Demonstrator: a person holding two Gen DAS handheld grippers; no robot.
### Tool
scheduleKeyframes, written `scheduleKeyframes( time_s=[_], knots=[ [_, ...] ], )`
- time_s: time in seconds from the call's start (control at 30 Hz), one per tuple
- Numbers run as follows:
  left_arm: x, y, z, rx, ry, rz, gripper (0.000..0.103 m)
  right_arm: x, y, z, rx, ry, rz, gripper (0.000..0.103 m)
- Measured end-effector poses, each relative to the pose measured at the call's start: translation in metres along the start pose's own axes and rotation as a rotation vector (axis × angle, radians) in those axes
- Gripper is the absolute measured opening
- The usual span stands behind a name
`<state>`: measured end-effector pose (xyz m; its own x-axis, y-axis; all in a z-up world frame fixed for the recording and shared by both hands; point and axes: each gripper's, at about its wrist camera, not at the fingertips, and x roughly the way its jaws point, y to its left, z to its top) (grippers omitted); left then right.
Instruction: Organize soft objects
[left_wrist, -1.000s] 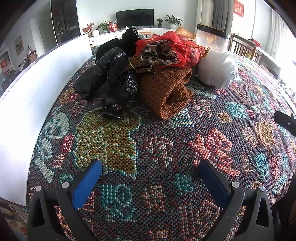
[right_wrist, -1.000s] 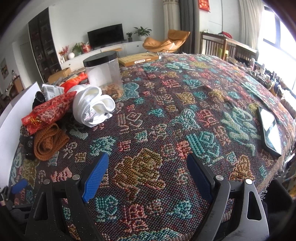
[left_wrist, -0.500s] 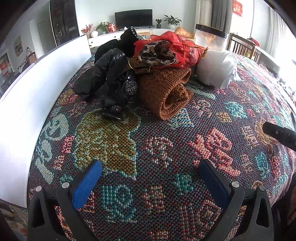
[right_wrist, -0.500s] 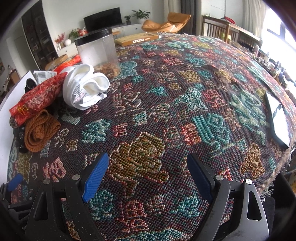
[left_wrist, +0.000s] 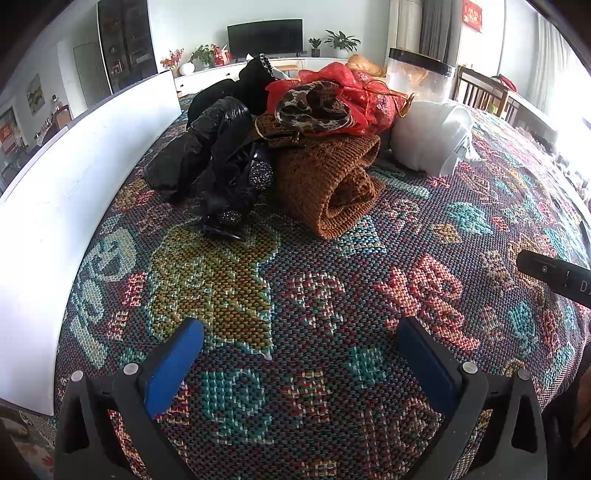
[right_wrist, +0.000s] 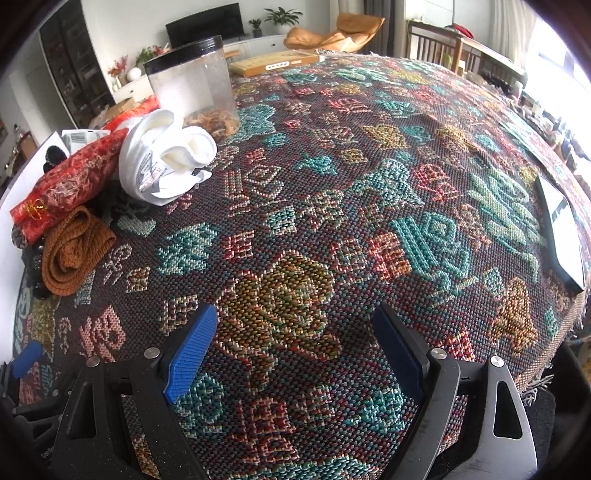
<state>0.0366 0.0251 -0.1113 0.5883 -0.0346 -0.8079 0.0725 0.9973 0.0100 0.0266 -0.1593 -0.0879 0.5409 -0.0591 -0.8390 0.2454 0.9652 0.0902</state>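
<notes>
Both the left gripper (left_wrist: 295, 354) and right gripper (right_wrist: 295, 347) hang wide and empty over the cloth (left_wrist: 314, 295); the pile (left_wrist: 295, 140) lies well ahead of the left; grabbing the scarf (left_wrist: 332, 184) may drag tangled neighbours, or tip the jar (right_wrist: 192, 85) behind.
</notes>
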Motion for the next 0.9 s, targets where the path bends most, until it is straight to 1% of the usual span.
scheduleKeyframes(
  time_s=[0.9],
  knots=[
    [0.0015, 0.0008, 0.0008, 0.005, 0.004, -0.005, 0.103, 0.0021, 0.0023, -0.0011, -0.005, 0.003, -0.004, 0.089]
  ],
)
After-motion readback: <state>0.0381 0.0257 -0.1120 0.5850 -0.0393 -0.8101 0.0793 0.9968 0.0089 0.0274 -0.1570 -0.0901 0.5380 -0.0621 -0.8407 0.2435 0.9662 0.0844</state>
